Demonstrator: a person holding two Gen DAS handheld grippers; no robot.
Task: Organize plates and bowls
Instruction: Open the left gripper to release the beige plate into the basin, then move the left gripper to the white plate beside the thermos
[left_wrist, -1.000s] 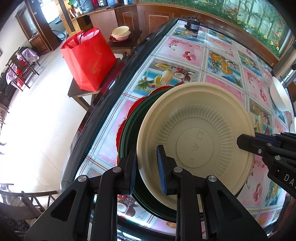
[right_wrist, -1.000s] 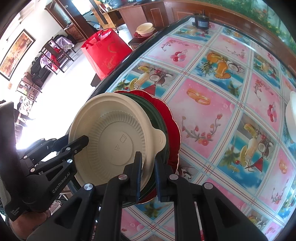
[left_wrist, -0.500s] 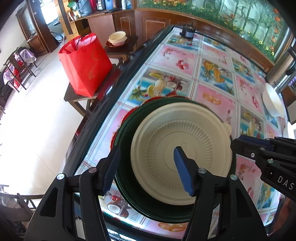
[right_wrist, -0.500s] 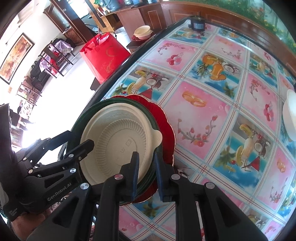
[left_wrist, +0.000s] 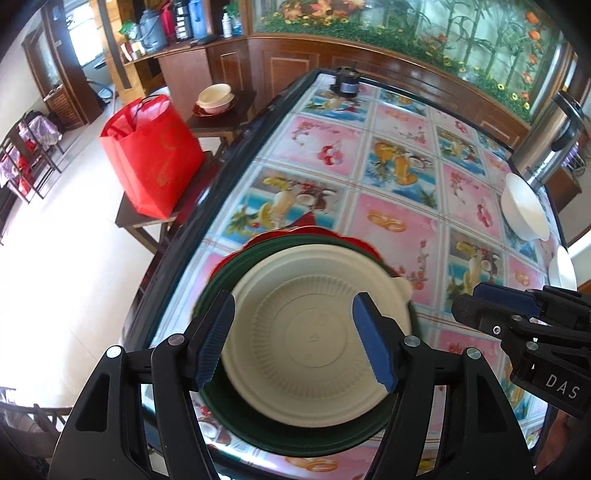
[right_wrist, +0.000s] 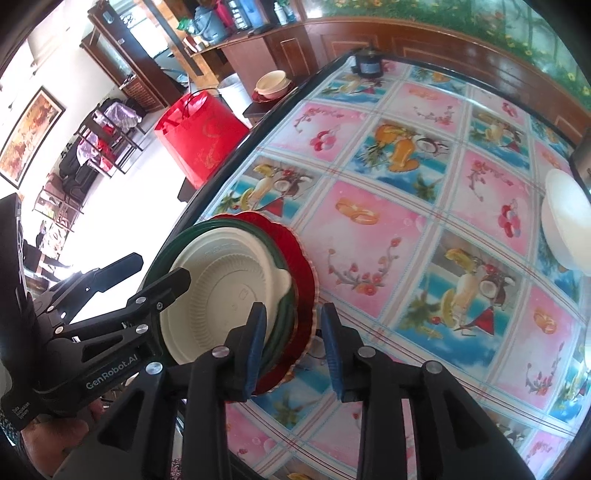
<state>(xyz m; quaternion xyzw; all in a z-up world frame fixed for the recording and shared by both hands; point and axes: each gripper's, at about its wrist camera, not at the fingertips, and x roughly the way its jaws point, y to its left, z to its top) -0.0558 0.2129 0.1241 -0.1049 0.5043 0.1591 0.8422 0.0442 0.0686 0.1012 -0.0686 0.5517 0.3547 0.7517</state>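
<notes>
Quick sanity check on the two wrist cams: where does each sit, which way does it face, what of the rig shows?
Left wrist: on the left gripper, angled down at the cream plate atop the green plate and red plate; own open fingers, right gripper at right edge.
Right wrist: on the right gripper, angled down over the stack's right rim and tablecloth; own fingers, left gripper, a hand.
Shared: plate stack, red bag, white bowl.

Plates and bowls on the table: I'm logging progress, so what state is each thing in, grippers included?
Cream plate: stacked on top, released.
Green plate: stacked, middle.
Red plate: bottom of the stack.
White bowl: apart, far side.
Left gripper: open, jaws just widened, clear of the plate.
Right gripper: open, jaws just widened beside the stack's rim.
</notes>
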